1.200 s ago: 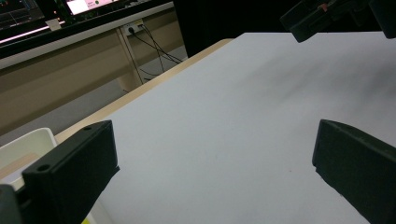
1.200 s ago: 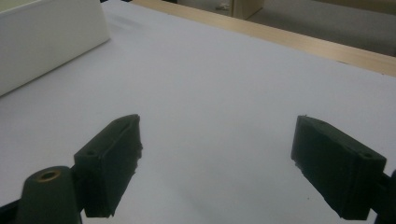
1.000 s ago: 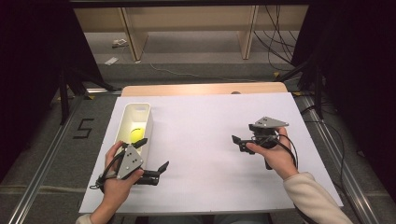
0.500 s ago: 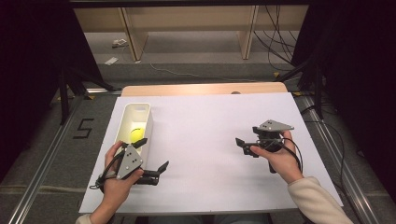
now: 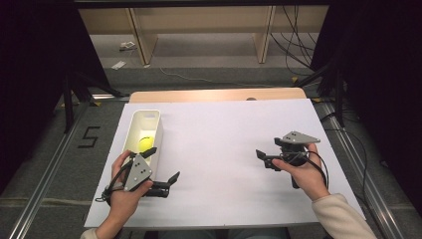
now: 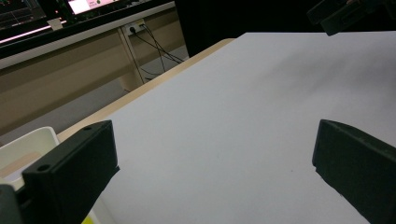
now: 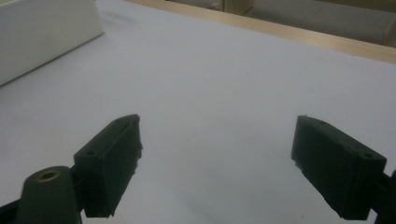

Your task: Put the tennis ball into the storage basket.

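High view — white bin (image 5: 155,130) holds yellow ball (image 5: 145,144); both grippers' fingers spread, empty.

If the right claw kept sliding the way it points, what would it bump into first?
Probably the white bin. The right claw points left across the bare white sheet, nothing between, but whether it hits the bin or slips past is hard to judge.

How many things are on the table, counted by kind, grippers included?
White rectangular plastic bin: 1
Yellow-green round ball inside that bin: 1
Black two-jaw grippers, left gripper and right gripper, both open and empty: 2
Total: 4
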Motion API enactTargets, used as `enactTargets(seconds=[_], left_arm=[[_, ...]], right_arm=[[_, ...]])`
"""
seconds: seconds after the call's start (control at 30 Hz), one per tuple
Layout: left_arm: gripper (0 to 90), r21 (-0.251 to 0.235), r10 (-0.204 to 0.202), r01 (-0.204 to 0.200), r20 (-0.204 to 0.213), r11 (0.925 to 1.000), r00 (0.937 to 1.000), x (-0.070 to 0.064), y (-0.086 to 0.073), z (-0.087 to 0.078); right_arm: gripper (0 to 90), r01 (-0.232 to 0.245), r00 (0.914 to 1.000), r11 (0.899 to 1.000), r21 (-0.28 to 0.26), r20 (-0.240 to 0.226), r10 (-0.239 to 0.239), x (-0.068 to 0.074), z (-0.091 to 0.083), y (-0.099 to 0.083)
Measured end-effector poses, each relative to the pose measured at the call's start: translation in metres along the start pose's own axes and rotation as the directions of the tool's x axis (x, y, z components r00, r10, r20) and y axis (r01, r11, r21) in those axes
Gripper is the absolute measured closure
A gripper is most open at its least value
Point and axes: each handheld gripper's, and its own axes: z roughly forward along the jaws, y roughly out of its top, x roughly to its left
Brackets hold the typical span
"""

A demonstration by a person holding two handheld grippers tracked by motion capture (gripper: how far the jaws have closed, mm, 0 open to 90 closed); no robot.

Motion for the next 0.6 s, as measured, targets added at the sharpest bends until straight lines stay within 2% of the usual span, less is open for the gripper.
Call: enactTargets(seconds=[0.6], left_arm=[[0.0,-0.002,-0.002,0.002,-0.001,1.0000,1.0000,0.000,0.000,0.000]], right_arm=[[16.8,-0.006,0.9999,1.000,-0.009,0.010,0.006,-0.003,-0.014,-0.007]])
